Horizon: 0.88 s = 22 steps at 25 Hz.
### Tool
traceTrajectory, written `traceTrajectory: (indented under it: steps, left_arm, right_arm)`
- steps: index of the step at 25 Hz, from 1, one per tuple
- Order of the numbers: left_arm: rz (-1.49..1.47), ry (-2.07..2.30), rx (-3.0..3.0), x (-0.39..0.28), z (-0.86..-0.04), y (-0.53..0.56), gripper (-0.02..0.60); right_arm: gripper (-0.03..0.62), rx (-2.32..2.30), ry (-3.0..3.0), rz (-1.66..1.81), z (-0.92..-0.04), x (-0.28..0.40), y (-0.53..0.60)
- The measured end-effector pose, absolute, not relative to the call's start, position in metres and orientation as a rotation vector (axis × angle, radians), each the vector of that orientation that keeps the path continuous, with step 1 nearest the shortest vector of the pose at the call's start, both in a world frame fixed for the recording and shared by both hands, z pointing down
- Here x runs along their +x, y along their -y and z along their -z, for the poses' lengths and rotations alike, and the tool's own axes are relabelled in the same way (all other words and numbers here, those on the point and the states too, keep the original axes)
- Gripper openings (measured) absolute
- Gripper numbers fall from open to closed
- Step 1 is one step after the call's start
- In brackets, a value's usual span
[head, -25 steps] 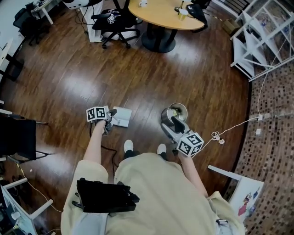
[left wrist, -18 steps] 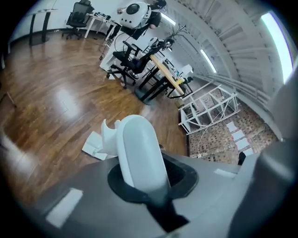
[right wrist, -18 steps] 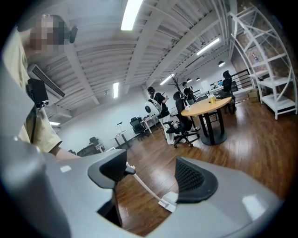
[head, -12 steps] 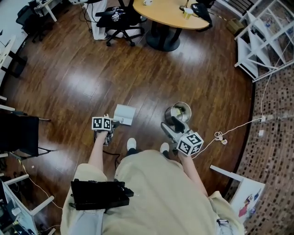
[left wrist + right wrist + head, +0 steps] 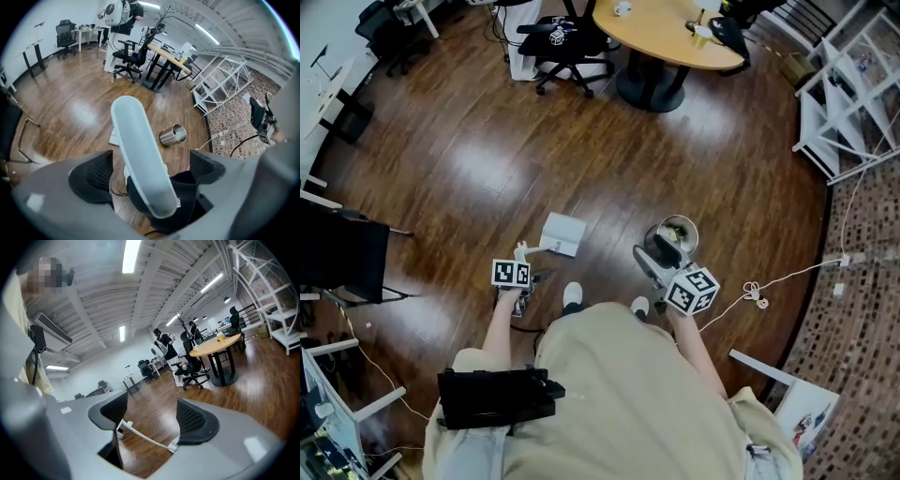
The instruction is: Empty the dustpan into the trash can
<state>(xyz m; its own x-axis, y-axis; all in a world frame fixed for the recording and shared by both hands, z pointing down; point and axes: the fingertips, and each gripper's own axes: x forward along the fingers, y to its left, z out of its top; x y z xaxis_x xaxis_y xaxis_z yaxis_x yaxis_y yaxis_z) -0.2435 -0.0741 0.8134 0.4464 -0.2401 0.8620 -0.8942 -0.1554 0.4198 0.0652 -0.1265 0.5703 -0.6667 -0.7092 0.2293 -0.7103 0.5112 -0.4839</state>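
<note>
Now the left gripper (image 5: 152, 169) stands released. Its jaws are spread wide, having just been opening, and the pale handle (image 5: 138, 150) of the dustpan (image 5: 563, 233) rises between them, clear of both pads. The dustpan itself sits on the wood floor (image 5: 581, 159), just ahead of the person's white shoes (image 5: 572, 296), with its scoop on the far side from the gripper. Off to its right stands the shiny metal trash can (image 5: 680, 227). The right gripper (image 5: 152, 422) looks out across the room, jaws apart and grasping nothing, with a thin white strip (image 5: 145, 438) crossing low between them. In the head view it hangs at the trash can's near side.
</note>
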Motion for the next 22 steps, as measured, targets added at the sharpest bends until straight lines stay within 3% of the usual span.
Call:
traceTrajectory:
  steps: [7, 16, 22]
  left_arm:
    - [-0.598, 1.163, 1.838, -0.242, -0.708, 0.090, 0.508]
    - [-0.385, 1.454, 2.337, -0.167, -0.527, 0.178, 0.472]
    - [-0.207, 1.592, 2.635, -0.085, -0.434, 0.211, 0.453]
  right_arm:
    - [0.314, 1.314, 2.778, -0.801, -0.545, 0.078, 0.133]
    - [0.316, 1.530, 2.763, -0.506, -0.497, 0.112, 0.151]
    - [0.422, 1.833, 2.647, -0.175, -0.441, 0.153, 0.160]
